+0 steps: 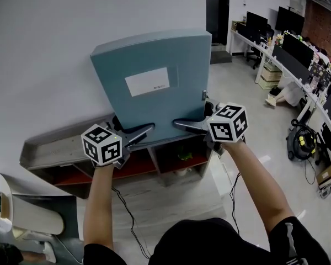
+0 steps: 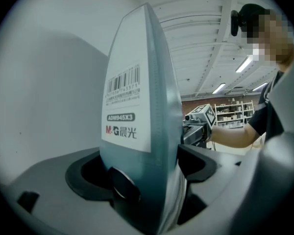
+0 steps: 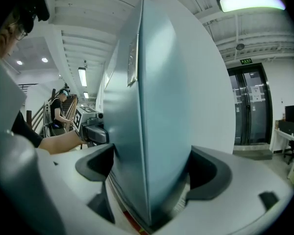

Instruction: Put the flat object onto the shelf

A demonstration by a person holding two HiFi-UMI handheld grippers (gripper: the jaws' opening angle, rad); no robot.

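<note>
Holding grey-blue file folder (image 1: 154, 87) upright before the white wall (image 1: 44, 48), white label (image 1: 148, 81) facing the head camera, bottom edge over the top of the low shelf (image 1: 55, 148); cannot tell whether touching it. Pinched from both sides at the bottom: left gripper (image 1: 138, 132) clamped on the lower left corner, right gripper (image 1: 188, 126) clamped on the lower right.
</note>
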